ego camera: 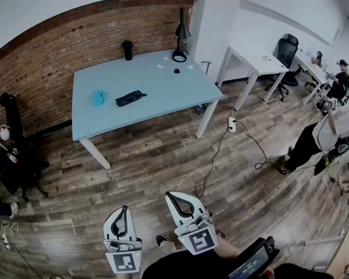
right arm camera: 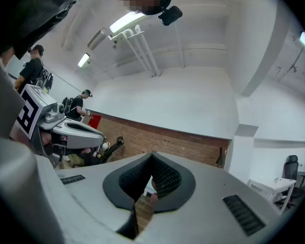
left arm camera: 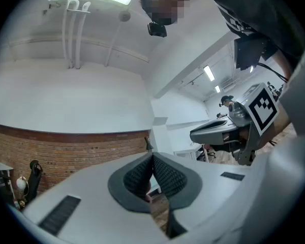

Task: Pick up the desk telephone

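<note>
Phone [ego camera: 131, 98]: a dark, long, flat thing lying on the blue bench [ego camera: 180, 95]; too small here to make out handset or cord.
Left hand-held gripper [ego camera: 124, 209]: jaws closed together with nothing between them, held about level over the floor.
Right hand-held gripper [ego camera: 169, 196]: jaws also pressed together and empty, just beside the left one.
Direction: the phone lies well ahead of both, up on the bench. It is almost straight ahead of the left hand-held gripper, and ahead and to the left of the right one.
Long axis: runs slantwise, near end left and far end right, so more across the line of approach than along it.
Neighbour: a teal thing [ego camera: 99, 97] sits near the phone's left end, apart from it.
Nearer hand: neither is clearly nearer; the left looks better lined up.
Next move, as I judge it: walk up to the bench, open the jaws, and close them across the phone's narrow width.
</note>
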The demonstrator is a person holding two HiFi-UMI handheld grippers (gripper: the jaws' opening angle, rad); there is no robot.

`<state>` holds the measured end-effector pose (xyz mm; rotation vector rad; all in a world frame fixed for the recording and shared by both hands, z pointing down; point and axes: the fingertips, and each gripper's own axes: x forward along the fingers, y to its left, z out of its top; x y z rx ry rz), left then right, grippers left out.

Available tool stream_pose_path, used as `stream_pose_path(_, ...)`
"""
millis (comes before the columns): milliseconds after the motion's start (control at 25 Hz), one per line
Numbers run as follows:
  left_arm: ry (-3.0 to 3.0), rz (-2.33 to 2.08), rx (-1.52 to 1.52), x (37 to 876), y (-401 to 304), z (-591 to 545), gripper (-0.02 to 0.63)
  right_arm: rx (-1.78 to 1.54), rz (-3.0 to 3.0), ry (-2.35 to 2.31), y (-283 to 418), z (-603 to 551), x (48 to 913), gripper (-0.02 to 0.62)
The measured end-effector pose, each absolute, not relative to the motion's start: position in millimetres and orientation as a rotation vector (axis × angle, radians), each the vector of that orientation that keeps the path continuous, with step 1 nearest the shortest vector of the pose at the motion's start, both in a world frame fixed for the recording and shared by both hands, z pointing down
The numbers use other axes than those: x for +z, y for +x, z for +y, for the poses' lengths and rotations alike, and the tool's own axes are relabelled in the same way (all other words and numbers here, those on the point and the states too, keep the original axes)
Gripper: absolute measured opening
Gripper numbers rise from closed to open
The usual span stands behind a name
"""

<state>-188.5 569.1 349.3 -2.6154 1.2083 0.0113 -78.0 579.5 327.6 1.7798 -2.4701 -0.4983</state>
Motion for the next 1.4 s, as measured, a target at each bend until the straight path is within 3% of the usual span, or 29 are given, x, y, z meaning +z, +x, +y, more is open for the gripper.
stream_pose_path(520,-2.626,1.187,-0.002,359.0,-162.7,520.8,0.015,-0.47,-2.497,1.707,-63.1,536.9,353.2,0.015)
stream_pose_path(1120,-2.647,1.3,-0.156,362.1,-71.1,422.9,0.015,-0.369,-2.655,1.659,33.9,426.3,364.4,0.015)
stream_pose_path(1280,-2.648,1.383,-0.18,368.5,-71.4,408.3,0.015,-0.181,-2.627,1.62,42.4,408.4,392.1,0.017)
stream_pose_path(1400,-2.657,1.416,-0.185,377.2,-82.7,398.1,0.015,-0.255,-2.658,1.579,31.2,394.4,387.8,0.015)
